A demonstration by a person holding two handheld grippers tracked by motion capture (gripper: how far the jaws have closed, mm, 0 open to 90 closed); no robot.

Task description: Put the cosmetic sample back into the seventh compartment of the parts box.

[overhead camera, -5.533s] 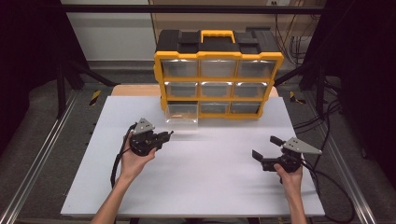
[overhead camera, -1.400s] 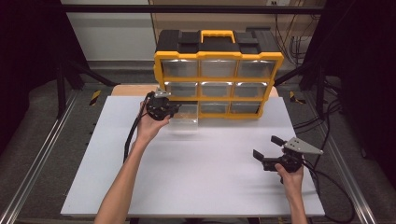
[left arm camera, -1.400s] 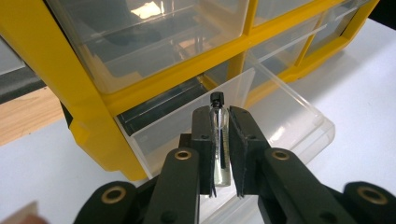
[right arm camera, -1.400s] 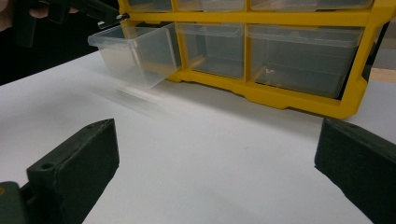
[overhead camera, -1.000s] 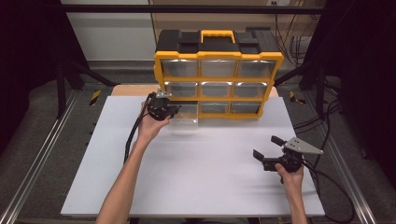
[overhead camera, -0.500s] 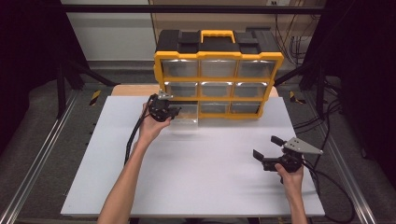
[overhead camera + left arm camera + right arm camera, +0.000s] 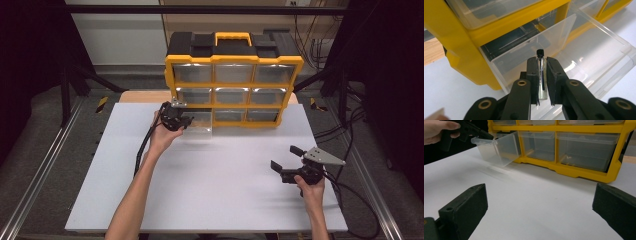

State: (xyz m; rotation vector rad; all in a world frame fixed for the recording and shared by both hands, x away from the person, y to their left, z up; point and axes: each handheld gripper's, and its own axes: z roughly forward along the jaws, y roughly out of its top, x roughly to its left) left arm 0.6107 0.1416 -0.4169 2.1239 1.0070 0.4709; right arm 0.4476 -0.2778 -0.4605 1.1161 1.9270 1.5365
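Note:
A yellow and black drawer cabinet (image 7: 234, 80) stands at the back of the white table (image 7: 210, 175). Its bottom-left clear drawer (image 7: 201, 125) is pulled out. My left gripper (image 7: 541, 75) is shut on a small glass vial with a black cap (image 7: 540, 62), held upright over the open clear drawer (image 7: 574, 50). In the high view the left gripper (image 7: 176, 119) sits at the drawer's left edge. My right gripper (image 7: 287, 162) rests open near the table's right front, its jaws wide apart with nothing between them. The right gripper view shows the pulled-out drawer (image 7: 499, 146) far off.
The cabinet (image 7: 574, 145) has three rows of clear drawers, the others pushed in. Black frame posts and cables stand to the right of the table (image 7: 350, 115). A cable (image 7: 142, 150) trails from the left gripper along the forearm.
The left gripper travelled from the table's left middle to the open drawer, then edged slightly right over it in the last second. The right gripper has stayed put.

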